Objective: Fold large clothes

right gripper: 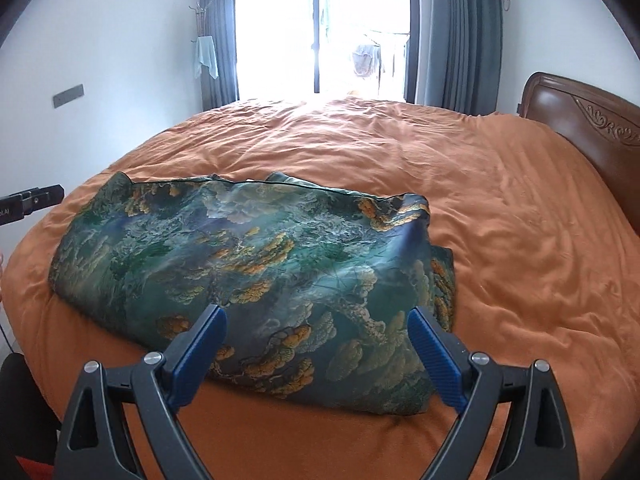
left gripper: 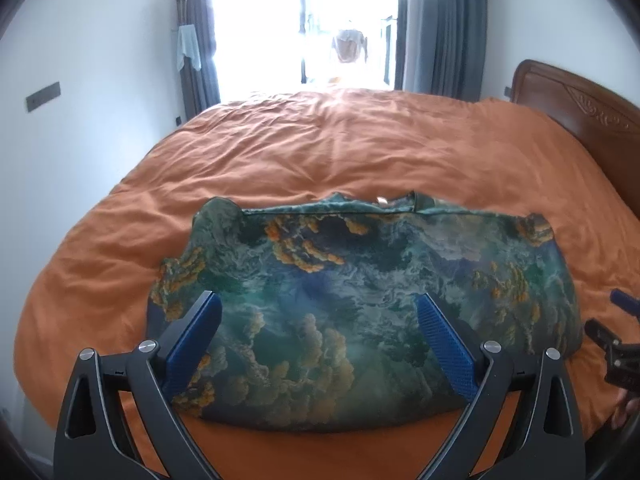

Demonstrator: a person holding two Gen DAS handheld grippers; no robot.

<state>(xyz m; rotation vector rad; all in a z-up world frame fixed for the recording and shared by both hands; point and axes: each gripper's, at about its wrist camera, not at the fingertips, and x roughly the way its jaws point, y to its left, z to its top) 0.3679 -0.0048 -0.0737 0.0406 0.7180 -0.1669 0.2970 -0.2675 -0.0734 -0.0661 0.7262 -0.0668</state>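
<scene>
A large garment point(left gripper: 360, 300) with a green, blue and orange cloud print lies folded into a wide flat band on the orange bed cover; it also shows in the right wrist view point(right gripper: 260, 264). My left gripper point(left gripper: 318, 304) is open and empty, held above the garment's near left part. My right gripper point(right gripper: 314, 316) is open and empty, above the garment's near right part. The right gripper also shows at the right edge of the left wrist view point(left gripper: 616, 320). Part of the left gripper shows at the left edge of the right wrist view point(right gripper: 36, 198).
The orange bed cover point(left gripper: 320, 152) spreads wide behind the garment. A brown wooden headboard point(right gripper: 580, 120) stands at the right. Grey curtains point(left gripper: 444, 28) and a bright balcony door point(left gripper: 304, 20) are at the back. White walls flank the bed.
</scene>
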